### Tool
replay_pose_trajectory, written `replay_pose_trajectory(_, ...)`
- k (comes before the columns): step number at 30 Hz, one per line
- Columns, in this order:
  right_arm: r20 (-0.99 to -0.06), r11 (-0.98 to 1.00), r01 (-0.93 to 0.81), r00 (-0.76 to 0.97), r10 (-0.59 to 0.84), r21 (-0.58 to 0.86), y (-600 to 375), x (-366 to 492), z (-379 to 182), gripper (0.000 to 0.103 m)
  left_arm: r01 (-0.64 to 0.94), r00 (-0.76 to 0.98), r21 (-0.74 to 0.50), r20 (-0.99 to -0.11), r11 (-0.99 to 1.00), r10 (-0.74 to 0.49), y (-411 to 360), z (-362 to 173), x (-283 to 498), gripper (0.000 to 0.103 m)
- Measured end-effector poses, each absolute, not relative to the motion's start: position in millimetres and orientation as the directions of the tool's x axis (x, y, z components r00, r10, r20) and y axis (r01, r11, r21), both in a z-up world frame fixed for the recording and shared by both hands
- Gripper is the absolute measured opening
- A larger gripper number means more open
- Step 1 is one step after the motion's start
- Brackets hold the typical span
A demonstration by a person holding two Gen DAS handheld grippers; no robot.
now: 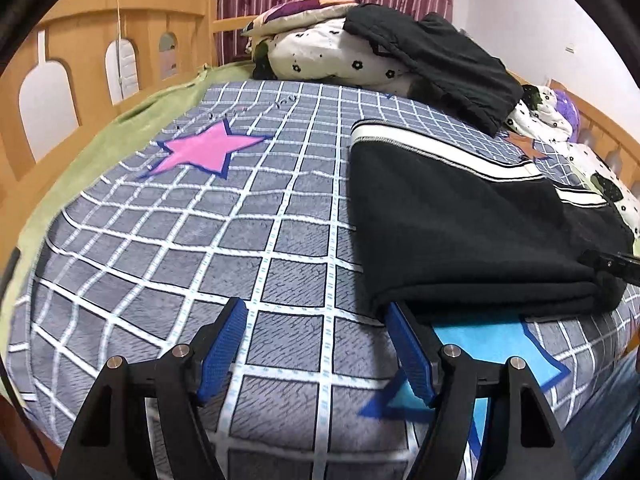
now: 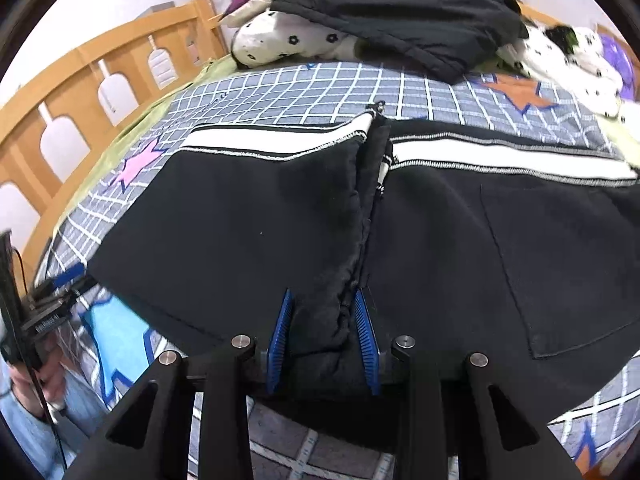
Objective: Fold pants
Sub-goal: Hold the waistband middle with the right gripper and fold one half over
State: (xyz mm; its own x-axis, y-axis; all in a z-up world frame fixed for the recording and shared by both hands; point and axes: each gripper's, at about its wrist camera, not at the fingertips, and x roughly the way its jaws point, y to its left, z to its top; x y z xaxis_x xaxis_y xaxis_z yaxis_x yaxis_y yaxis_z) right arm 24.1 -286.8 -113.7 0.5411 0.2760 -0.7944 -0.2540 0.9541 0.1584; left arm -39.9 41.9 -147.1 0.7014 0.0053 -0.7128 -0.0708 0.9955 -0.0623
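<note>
Black pants [image 2: 248,216] with a white side stripe lie partly folded on the checked bed cover; they also show in the left wrist view [image 1: 460,232] at the right. My right gripper [image 2: 322,300] is closed on a bunched fold of the pants at their near edge. My left gripper [image 1: 314,312] is open and empty over the cover, its right finger [image 1: 404,344] touching the near left corner of the pants. The left gripper also shows at the left edge of the right wrist view [image 2: 52,304].
A wooden bed rail [image 1: 80,64] runs along the left. Pillows and a floral quilt [image 1: 332,56] with a black garment [image 1: 440,60] on top lie at the far end. The grey checked cover [image 1: 200,240] has pink and blue stars.
</note>
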Motion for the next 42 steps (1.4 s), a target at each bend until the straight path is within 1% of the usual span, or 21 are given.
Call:
replay_pose_trajectory(4, -0.751, 0.952, -0.259, 0.593, 0.291, 0.165, -304.6, 12.6, -98.5, 0.041, -0.068, 0.740, -0.106, -0.672, 0.992, -0.021, 46.8, -130.9, -41.9, 0.070)
replay_pose_trajectory(6, -0.729, 0.954, -0.237, 0.618, 0.294, 0.183, -313.2, 11.9, -94.8, 0.041, -0.065, 0.748, -0.149, -0.662, 0.987, -0.051, 47.5, -127.0, -31.3, 0.070)
replay_pose_trajectory(8, -0.736, 0.953, -0.224, 0.606, 0.302, 0.206, -316.5, 17.1, -100.2, 0.041, -0.064, 0.718, -0.165, -0.693, 0.984, -0.069, 44.5, -130.6, -10.3, 0.070)
replay_pose_trajectory(12, -0.805, 0.959, -0.217, 0.526, 0.274, 0.185, -309.9, 23.8, -123.9, 0.040, -0.065, 0.631, -0.150, -0.772, 0.987, -0.075, 37.7, -159.7, 8.7, 0.071)
replay_pose_trajectory(15, -0.798, 0.955, -0.238, 0.534, 0.281, 0.177, -310.2, 19.8, -119.7, 0.040, -0.039, 0.645, -0.139, -0.760, 0.990, -0.081, 37.4, -162.5, 2.0, 0.071)
replay_pose_trajectory(18, -0.761, 0.942, -0.247, 0.558, 0.331, 0.228, -318.4, 22.3, -105.5, 0.041, -0.031, 0.649, -0.165, -0.753, 0.986, -0.105, 42.5, -151.2, 8.8, 0.071)
replay_pose_trajectory(21, -0.739, 0.934, -0.253, 0.573, 0.355, 0.253, -314.8, 50.4, -91.5, 0.042, -0.045, 0.646, -0.157, -0.758, 0.987, -0.091, 46.0, -139.0, 34.0, 0.069)
replay_pose_trajectory(25, -0.779, 0.952, -0.254, 0.555, 0.290, 0.173, -298.0, 110.3, -91.0, 0.042, 0.000, 0.670, -0.159, -0.733, 0.987, -0.118, 44.2, -117.6, 67.8, 0.069)
replay_pose_trajectory(27, -0.801, 0.955, -0.245, 0.532, 0.276, 0.166, -292.3, 140.7, -97.6, 0.042, 0.026, 0.664, -0.168, -0.734, 0.986, -0.142, 45.5, -113.6, 85.2, 0.069)
replay_pose_trajectory(31, -0.846, 0.953, -0.210, 0.446, 0.292, 0.218, -287.7, 178.9, -130.5, 0.043, 0.036, 0.644, -0.170, -0.749, 0.985, -0.153, 48.5, -122.1, 111.8, 0.069)
replay_pose_trajectory(32, -0.856, 0.951, -0.205, 0.422, 0.298, 0.230, -287.1, 182.2, -139.7, 0.040, 0.022, 0.645, -0.184, -0.748, 0.983, -0.155, 49.9, -127.6, 112.1, 0.069)
replay_pose_trajectory(33, -0.850, 0.950, -0.205, 0.430, 0.305, 0.237, -287.0, 182.3, -143.8, 0.027, 0.007, 0.642, -0.201, -0.750, 0.980, -0.158, 50.9, -131.9, 113.0, 0.068)
replay_pose_trajectory(34, -0.830, 0.948, -0.219, 0.464, 0.311, 0.233, -288.3, 179.4, -137.7, 0.022, -0.001, 0.633, -0.220, -0.755, 0.975, -0.169, 51.5, -136.3, 114.4, 0.068)
replay_pose_trajectory(35, -0.800, 0.940, -0.242, 0.499, 0.334, 0.241, -291.9, 175.2, -127.0, 0.020, 0.005, 0.618, -0.244, -0.761, 0.970, -0.195, 50.1, -140.6, 116.1, 0.068)
replay_pose_trajectory(37, -0.723, 0.914, -0.300, 0.562, 0.402, 0.274, -302.8, 163.4, -102.5, 0.021, 0.025, 0.608, -0.240, -0.767, 0.971, -0.205, 45.0, -143.3, 117.0, 0.068)
replay_pose_trajectory(38, -0.724, 0.915, -0.297, 0.563, 0.399, 0.273, -305.2, 161.0, -100.4, 0.022, 0.039, 0.611, -0.224, -0.766, 0.974, -0.201, 40.7, -143.7, 116.6, 0.068)
replay_pose_trajectory(39, -0.744, 0.923, -0.283, 0.549, 0.380, 0.263, -303.8, 161.5, -105.0, 0.024, 0.049, 0.615, -0.216, -0.763, 0.975, -0.200, 37.5, -143.4, 116.3, 0.068)
replay_pose_trajectory(40, -0.785, 0.936, -0.269, 0.518, 0.340, 0.228, -299.2, 164.0, -117.2, 0.025, 0.057, 0.619, -0.208, -0.760, 0.976, -0.198, 34.3, -142.9, 115.6, 0.068)
replay_pose_trajectory(41, -0.830, 0.951, -0.265, 0.485, 0.276, 0.161, -292.3, 167.4, -132.0, 0.025, 0.062, 0.622, -0.201, -0.758, 0.978, -0.196, 31.3, -142.2, 114.9, 0.068)
replay_pose_trajectory(42, -0.836, 0.952, -0.276, 0.485, 0.256, 0.132, -288.8, 168.1, -138.3, 0.025, 0.067, 0.623, -0.200, -0.757, 0.978, -0.197, 28.4, -141.2, 113.8, 0.068)
